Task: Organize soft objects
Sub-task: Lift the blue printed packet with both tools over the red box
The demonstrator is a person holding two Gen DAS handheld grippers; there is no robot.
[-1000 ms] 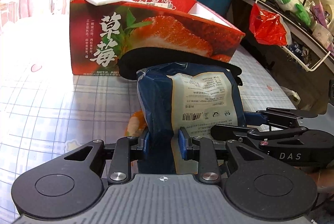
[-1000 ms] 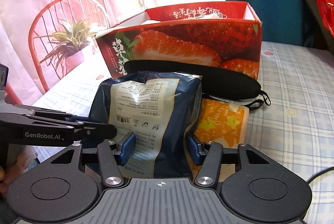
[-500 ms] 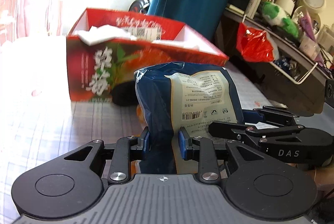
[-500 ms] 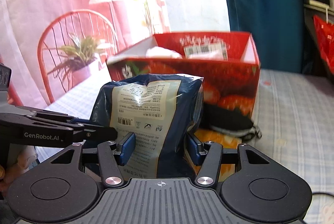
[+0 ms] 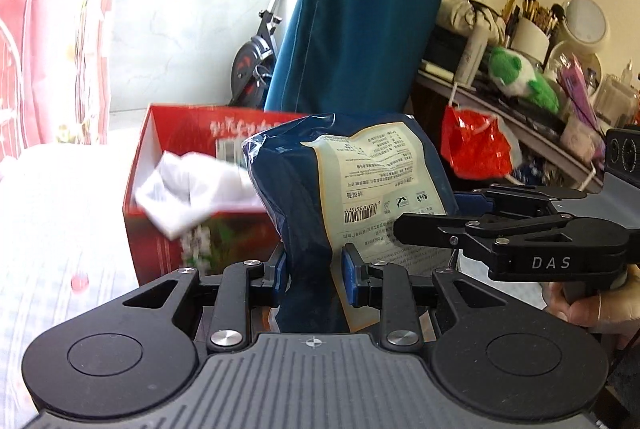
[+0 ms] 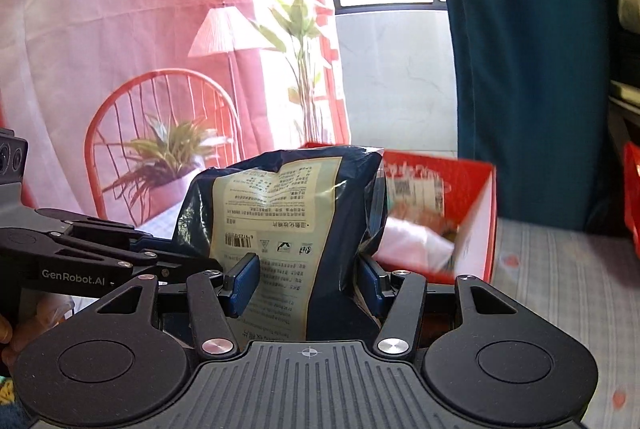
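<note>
Left wrist view: the left gripper (image 5: pixel 311 279) is clamping its blue fingers (image 5: pixel 349 279) on the lower narrow part of the dark blue packet (image 5: pixel 320 197). The packet is soft and bulky, so it seems that one grip is not enough and each gripper is taking one side. The packet is hanging in front of the red box (image 5: pixel 160 249), higher than the box rim, and probably it is going inside. A white soft thing (image 5: pixel 188 185) is lying in the box already. On the packet a pale label with a barcode and small Chinese print is showing, too small to read. The right gripper (image 5: pixel 424 229) is coming from the right side of the packet, and "DAS" is written on its body.

Right wrist view: the right gripper (image 6: pixel 306 281) is pressing its fingers (image 6: pixel 240 279) on both sides of the same packet (image 6: pixel 280 225), with wider spacing because here the packet is thicker. The red box (image 6: pixel 472 229) is standing behind the packet, on the checked bench (image 6: pixel 560 289). The left gripper (image 6: pixel 192 261) is reaching the packet from the left, and "GenRobot.AI" is printed on it.
</note>
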